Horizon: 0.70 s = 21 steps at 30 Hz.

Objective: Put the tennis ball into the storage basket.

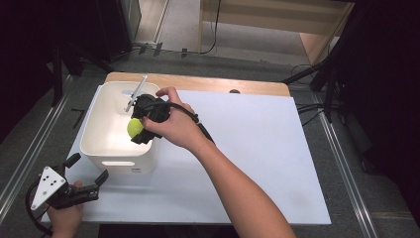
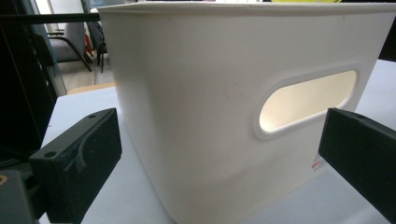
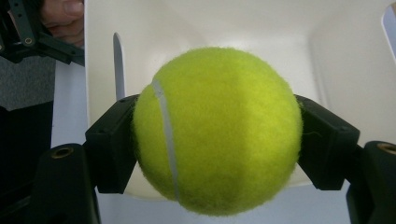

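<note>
A yellow-green tennis ball (image 1: 133,127) (image 3: 217,130) hangs over the inside of a white plastic bin (image 1: 101,106) (image 3: 280,28), near the bin's right wall. My right gripper (image 1: 138,129) (image 3: 217,140) is shut on the ball, one black jaw pressed on each side. At the table's near left corner my left gripper (image 1: 86,169) (image 2: 219,154) stands open with nothing between its jaws, a short way in front of the bin's near wall (image 2: 210,93) with its oval handle slot (image 2: 306,100).
The bin stands at the back left of a white board (image 1: 257,148) on the table. A thin grey bar (image 1: 136,92) lies across the bin's far rim. Dark floor and metal rails flank the table.
</note>
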Motion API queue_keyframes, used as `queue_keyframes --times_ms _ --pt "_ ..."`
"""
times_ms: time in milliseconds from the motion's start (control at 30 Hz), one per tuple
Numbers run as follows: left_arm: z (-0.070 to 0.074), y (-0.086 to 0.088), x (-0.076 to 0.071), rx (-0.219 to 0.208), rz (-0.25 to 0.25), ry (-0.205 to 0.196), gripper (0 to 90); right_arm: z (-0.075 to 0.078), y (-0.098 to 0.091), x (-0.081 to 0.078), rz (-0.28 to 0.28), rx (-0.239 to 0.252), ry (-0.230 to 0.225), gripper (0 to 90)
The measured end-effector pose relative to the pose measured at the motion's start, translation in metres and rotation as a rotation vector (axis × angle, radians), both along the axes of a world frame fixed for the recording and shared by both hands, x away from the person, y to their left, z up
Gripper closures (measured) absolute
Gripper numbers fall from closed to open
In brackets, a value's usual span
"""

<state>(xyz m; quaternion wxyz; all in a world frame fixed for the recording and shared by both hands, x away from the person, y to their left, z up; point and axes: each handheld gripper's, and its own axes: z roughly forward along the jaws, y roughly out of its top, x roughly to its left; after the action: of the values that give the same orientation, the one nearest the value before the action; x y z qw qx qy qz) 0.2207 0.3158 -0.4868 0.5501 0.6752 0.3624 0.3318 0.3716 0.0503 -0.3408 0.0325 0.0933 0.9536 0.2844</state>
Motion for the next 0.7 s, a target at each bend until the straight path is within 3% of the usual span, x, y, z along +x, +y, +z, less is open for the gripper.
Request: queue_keyframes --times_ms 700 --pt "0.0 0.0 0.0 -0.001 -0.002 -0.001 0.0 -0.019 0.015 -0.005 0.016 -0.082 -0.002 22.7"
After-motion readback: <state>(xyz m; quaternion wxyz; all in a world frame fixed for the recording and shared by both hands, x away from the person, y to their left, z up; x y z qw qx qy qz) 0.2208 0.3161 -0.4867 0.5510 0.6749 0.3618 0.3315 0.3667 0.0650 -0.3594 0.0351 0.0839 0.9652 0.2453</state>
